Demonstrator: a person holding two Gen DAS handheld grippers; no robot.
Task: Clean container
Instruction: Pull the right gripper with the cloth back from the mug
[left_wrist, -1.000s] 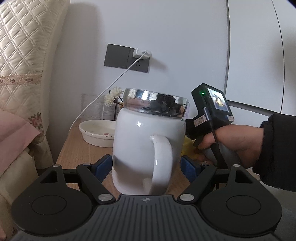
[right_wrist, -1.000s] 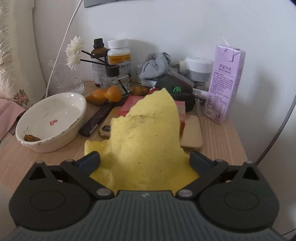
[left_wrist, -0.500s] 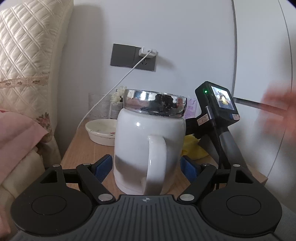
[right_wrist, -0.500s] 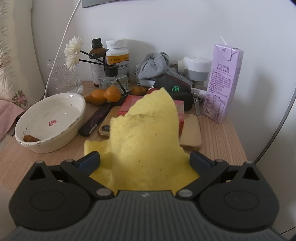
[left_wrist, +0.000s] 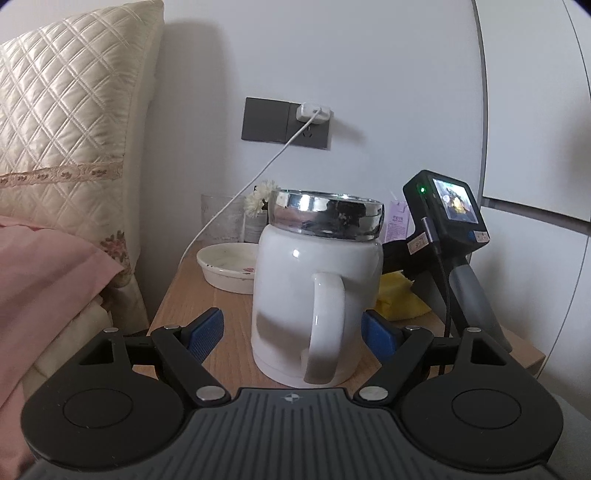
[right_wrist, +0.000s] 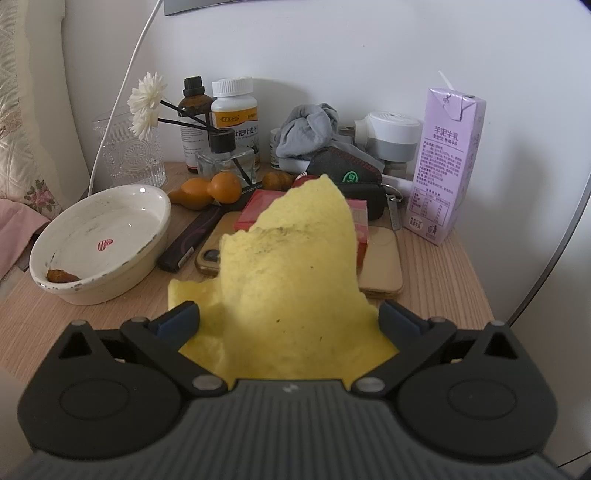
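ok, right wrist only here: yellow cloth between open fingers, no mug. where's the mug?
Observer: The white mug stands upright on the table between the left gripper's open fingers, handle toward the camera.
Operator: gripped?
Observer: No. The pad at image left is clear of it; whether the other pad touches, I cannot tell.
Operator: anyone holding the right gripper?
Observer: No hand shows. The right gripper sits over the cloth, its handle bare.

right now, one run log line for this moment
left claw: open around white mug | right claw: open, yellow cloth between fingers | wiping: not started
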